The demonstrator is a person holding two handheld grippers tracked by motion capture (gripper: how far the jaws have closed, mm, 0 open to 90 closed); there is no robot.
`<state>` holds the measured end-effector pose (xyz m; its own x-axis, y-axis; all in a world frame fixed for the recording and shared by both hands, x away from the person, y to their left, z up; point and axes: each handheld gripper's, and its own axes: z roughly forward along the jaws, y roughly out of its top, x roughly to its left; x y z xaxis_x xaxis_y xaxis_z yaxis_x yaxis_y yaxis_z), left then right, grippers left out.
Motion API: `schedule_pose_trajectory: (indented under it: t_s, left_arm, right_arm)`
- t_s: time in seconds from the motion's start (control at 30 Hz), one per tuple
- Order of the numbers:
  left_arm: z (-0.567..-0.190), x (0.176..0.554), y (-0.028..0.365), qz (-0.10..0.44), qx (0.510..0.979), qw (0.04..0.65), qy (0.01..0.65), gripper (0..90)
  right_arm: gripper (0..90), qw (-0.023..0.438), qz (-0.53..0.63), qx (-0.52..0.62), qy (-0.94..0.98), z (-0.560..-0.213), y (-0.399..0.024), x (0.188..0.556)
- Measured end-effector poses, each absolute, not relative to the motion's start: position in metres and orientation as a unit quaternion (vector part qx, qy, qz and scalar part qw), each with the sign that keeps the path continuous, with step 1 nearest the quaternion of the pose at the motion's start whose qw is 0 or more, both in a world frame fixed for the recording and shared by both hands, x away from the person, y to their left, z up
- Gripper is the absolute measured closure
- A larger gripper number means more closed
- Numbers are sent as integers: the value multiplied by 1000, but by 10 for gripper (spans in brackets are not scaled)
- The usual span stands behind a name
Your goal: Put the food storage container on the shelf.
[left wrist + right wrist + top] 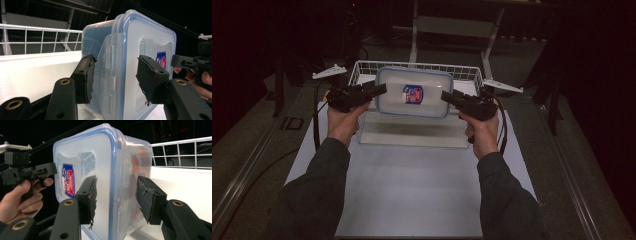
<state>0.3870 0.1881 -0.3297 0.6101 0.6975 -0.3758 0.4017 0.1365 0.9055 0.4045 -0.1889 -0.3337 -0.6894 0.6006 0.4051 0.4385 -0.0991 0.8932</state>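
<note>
box (414, 92) is up off the bench (412, 175), in front of the wire basket (362, 67). left gripper (379, 90) and right gripper (447, 96) each have fingers spread around a short end, long axis running between them.

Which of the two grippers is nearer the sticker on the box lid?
The right gripper; the sticker sits right of the lid's centre, farther from the left gripper.

the print on the red and blue label (412, 93) of your clear, blue-rimmed lidded plastic box (414, 92) is too small to read. that box hides the middle of the white wire basket (362, 66) beyond both grippers. the box's lower end is cut off in both gripper views. something orange inside, by your right gripper (115, 197), stays blurred.
</note>
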Motion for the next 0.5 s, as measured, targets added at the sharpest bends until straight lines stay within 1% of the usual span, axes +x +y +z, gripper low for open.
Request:
schedule_pose_trajectory:
  t_s: [0.2,0.33,0.43,0.47,0.5]
  left_arm:
    - [-330,396,187,106,638,625,437,484]
    - [-332,399,188,107,633,627,441,480]
    - [-331,400,184,129,634,616,451,475]
    - [-330,401,183,136,639,608,451,527]
    - [-330,402,179,148,652,588,455,558]
  right_arm:
    - [510,54,636,402,657,-334,-190,412]
    - [505,56,631,406,659,-332,-189,416]
    - [495,66,626,404,663,-331,-187,416]
    - [487,72,623,404,667,-331,-187,416]
    - [468,74,618,403,671,-331,-186,416]
